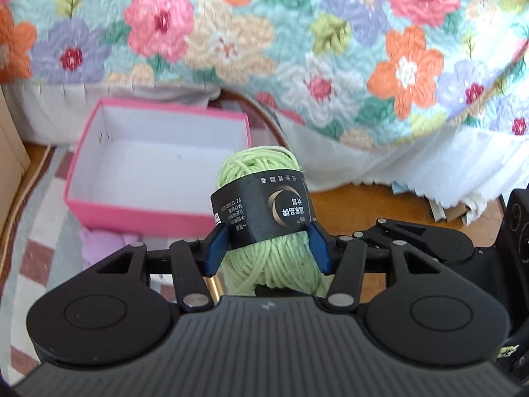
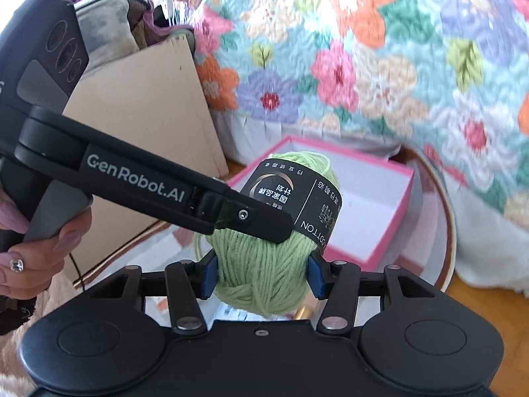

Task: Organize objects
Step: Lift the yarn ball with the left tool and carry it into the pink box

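Claws (image 1: 266, 248) — green, black-banded yarn (image 1: 264, 172)

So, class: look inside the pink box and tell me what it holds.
The pink box shows only its bare white floor and walls. The green yarn ball, clamped in the left hand-held gripper, hides the near right corner, so that part stays unknown.

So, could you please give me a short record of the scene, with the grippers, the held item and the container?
held item: green yarn ball with a black label
left gripper: shut on the yarn ball, pads on either side
right gripper: shut on the same yarn ball
container: pink box, lidless, white inside, nothing visible in it
box position: on the floor beyond the yarn ball
backdrop: floral quilt hanging behind the box
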